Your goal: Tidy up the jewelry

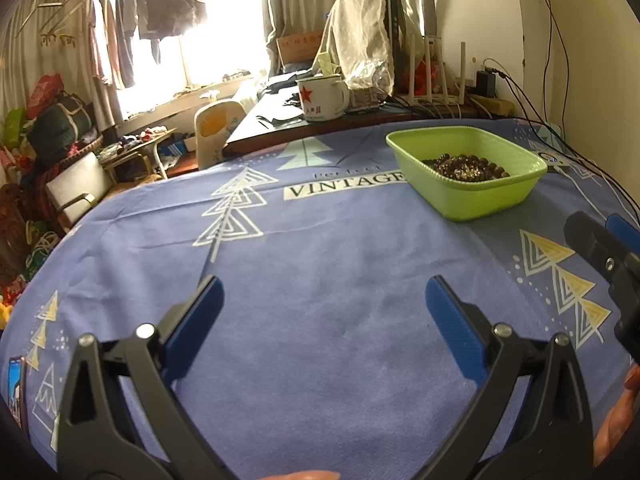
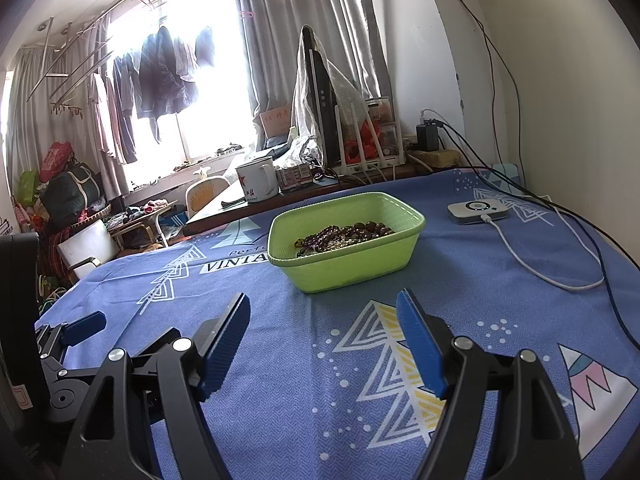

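A green plastic basket (image 1: 476, 200) (image 2: 352, 268) stands on the blue patterned tablecloth (image 1: 320, 264) (image 2: 304, 360). Dark bead jewelry (image 1: 466, 166) (image 2: 344, 236) lies heaped inside it. My left gripper (image 1: 324, 292) is open over bare cloth, well short of the basket, which sits ahead and to its right. My right gripper (image 2: 326, 304) is open too, with nothing between its blue pads, and the basket is just ahead of it. The right gripper (image 1: 604, 240) shows at the right edge of the left wrist view; the left gripper (image 2: 72, 332) shows at the left edge of the right wrist view.
A white device (image 2: 478, 212) with a white cable (image 2: 560, 276) lies on the cloth right of the basket, and dark cables run along the wall. Behind the table a desk holds a white mug (image 1: 322, 98) (image 2: 258, 182), a router and clutter. A phone (image 1: 16, 392) lies at the cloth's left edge.
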`<action>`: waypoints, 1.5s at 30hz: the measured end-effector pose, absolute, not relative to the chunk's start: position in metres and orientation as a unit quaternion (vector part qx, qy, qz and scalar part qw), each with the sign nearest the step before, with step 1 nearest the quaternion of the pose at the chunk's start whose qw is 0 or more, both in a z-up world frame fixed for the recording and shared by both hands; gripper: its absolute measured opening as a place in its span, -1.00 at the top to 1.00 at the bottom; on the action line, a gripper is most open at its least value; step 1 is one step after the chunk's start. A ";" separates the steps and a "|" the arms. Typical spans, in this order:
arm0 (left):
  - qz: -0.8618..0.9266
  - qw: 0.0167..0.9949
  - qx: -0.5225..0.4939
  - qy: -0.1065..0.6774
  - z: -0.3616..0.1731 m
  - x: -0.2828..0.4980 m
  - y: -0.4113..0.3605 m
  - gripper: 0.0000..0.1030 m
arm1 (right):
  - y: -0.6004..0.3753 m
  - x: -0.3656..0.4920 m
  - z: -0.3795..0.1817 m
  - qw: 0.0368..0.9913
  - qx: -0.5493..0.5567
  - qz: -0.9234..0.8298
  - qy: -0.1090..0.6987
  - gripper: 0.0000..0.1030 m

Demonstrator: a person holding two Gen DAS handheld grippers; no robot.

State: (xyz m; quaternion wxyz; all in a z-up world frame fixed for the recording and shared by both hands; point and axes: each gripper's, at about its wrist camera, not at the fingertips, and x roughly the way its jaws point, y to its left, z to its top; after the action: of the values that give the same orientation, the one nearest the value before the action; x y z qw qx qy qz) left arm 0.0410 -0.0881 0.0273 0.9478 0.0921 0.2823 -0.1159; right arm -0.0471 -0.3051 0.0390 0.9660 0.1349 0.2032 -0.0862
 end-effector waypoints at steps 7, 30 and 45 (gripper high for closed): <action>-0.118 0.947 0.093 0.282 0.026 0.040 -0.089 -0.88 | -0.305 -0.047 0.039 0.966 0.135 -0.086 0.204 0.19; -0.117 0.947 0.094 0.283 0.027 0.040 -0.090 -0.88 | -0.305 -0.047 0.039 0.966 0.135 -0.086 0.204 0.19; -0.117 0.947 0.095 0.283 0.026 0.039 -0.091 -0.88 | -0.305 -0.046 0.039 0.966 0.135 -0.086 0.204 0.19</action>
State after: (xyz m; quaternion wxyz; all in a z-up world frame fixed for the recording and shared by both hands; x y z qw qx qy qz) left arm 0.0392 -0.0912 0.0257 0.9472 0.0951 0.2828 -0.1174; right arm -0.0459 -0.3054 0.0390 0.9658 0.1352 0.2040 -0.0858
